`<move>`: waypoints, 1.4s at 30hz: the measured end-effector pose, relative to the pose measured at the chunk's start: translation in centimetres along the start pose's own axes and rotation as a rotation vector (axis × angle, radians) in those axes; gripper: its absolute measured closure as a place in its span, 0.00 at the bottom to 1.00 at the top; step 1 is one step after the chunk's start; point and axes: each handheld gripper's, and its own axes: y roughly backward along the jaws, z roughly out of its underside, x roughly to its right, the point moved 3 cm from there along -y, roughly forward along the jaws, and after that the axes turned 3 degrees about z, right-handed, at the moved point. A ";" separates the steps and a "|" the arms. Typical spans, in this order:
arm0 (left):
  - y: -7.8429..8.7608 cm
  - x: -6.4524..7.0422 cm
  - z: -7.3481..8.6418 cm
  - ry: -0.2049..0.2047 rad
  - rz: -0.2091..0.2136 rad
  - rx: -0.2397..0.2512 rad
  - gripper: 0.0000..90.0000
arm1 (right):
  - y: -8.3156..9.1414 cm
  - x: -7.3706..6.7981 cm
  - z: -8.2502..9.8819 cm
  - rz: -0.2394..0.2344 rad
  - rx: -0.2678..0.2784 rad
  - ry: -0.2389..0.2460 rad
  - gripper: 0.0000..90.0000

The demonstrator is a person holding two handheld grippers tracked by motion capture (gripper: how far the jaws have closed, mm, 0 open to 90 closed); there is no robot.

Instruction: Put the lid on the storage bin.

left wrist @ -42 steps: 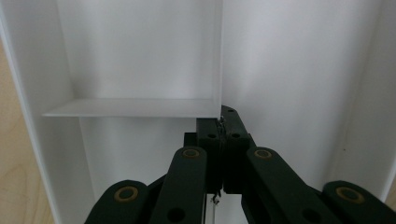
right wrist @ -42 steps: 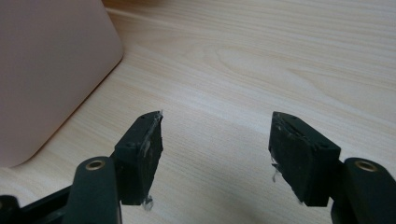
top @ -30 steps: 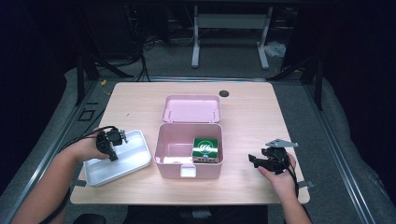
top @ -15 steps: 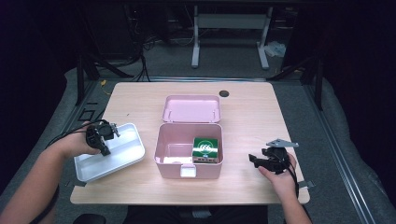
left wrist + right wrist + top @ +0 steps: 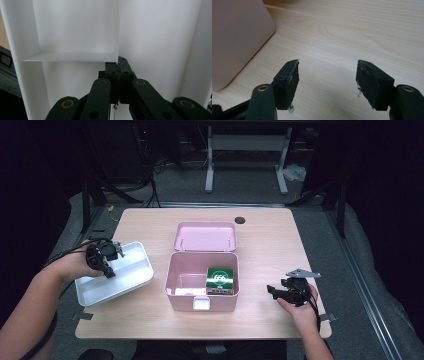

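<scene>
Left gripper [image 5: 117, 75] clenched on inner divider of white tray [image 5: 131, 270], left of pink box [image 5: 172, 280]. Tray judged light, stiff, smooth plastic; thin wall may slip. Right gripper [image 5: 281, 291] released, idle.

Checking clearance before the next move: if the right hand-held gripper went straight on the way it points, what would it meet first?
Probably the pink box: the open right hand-held gripper points toward its side wall across bare table, though depth is hard to judge.

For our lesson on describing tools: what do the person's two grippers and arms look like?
Both grippers are black, built from jointed link arms with brass-coloured pivot pins and blocky jaw tips. The left gripper trails a thin black cable. The right gripper carries a grey three-cornered plate on top. The forearms are bare, with no sleeves showing.
</scene>
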 end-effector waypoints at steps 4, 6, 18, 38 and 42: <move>1.0 0.1 -0.4 -0.008 -0.007 0.000 0.99 | 0.0 0.0 0.0 0.002 0.002 -0.002 0.38; 1.5 0.2 -0.6 -0.015 -0.015 0.001 0.99 | 0.0 0.0 0.0 0.002 0.003 -0.002 0.38; 4.6 1.2 -3.9 -0.088 -0.039 0.030 0.99 | 0.0 0.0 0.0 0.002 0.005 -0.001 0.38; 5.1 4.3 -11.6 -0.245 -0.026 0.032 0.99 | 0.0 0.1 0.0 0.000 0.008 -0.005 0.38; 5.2 4.9 -13.0 -0.274 -0.021 0.041 0.99 | 0.0 0.2 0.0 -0.002 0.006 -0.005 0.38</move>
